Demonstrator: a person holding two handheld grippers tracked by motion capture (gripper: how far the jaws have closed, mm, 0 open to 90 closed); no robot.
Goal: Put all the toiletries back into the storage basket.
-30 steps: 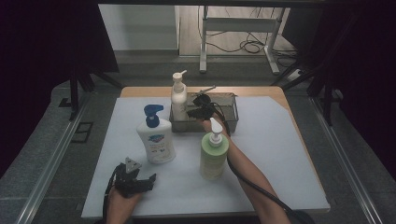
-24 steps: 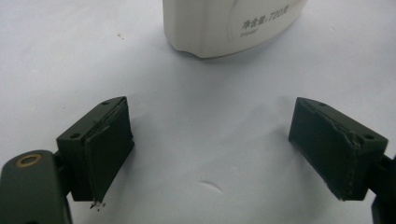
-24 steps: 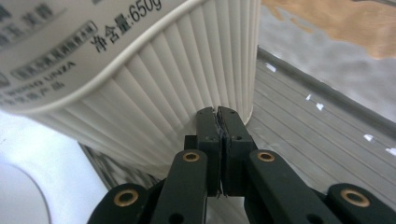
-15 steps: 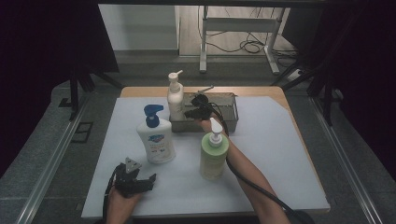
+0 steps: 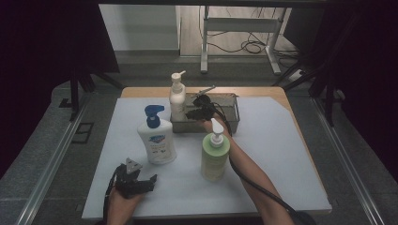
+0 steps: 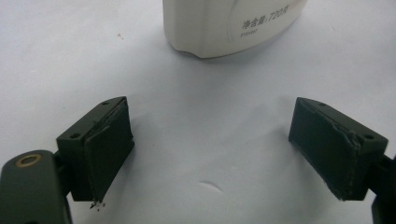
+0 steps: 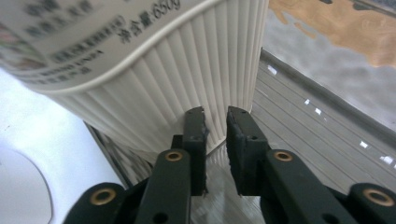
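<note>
the metal tray (image 5: 233, 105) at the worktop's (image 5: 281, 154) far edge has the cream bottle (image 5: 177, 96) at its left end. in front stand the blue-capped bottle (image 5: 156, 138) and green bottle (image 5: 215, 152), a gap between them; right of the tray lies open.

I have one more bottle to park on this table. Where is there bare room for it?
The white mat is bare right of the green bottle, from the metal tray to the near edge. A smaller patch lies left of the blue-pump bottle. The middle is crowded: the cream bottle, the tray and the right gripper sit close together.
</note>
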